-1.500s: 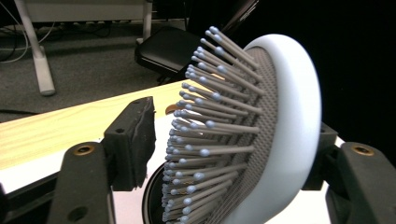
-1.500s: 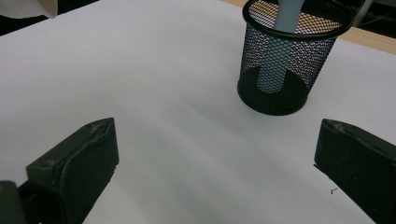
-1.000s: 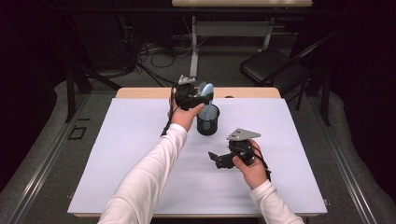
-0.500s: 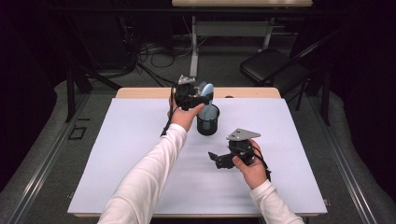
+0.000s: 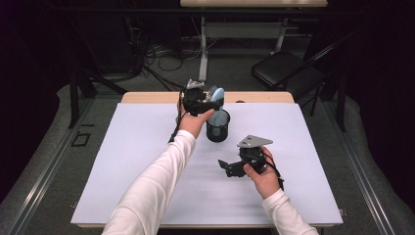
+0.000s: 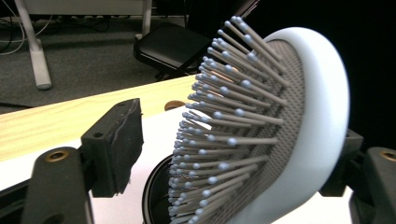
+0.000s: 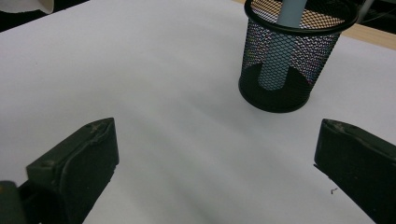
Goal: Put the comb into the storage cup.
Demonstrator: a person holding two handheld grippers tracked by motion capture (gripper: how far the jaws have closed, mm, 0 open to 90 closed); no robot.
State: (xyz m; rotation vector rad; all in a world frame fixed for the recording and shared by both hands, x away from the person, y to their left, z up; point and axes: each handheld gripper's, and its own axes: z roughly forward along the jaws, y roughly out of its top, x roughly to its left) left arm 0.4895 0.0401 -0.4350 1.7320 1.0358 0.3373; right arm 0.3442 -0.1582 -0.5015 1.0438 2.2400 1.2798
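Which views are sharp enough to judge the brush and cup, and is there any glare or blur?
High view: dark surroundings, evenly lit table, no glare, hairbrush small. Left gripper view: brush bristles sharp, white rim slightly blown out, background soft. Right gripper view: mesh cup crisp, handle visible inside, table bright, soft shadows, near jaws slightly soft.

A lab: dark-curtained room, floor cables (image 5: 147, 51), white-covered table (image 5: 147, 147).
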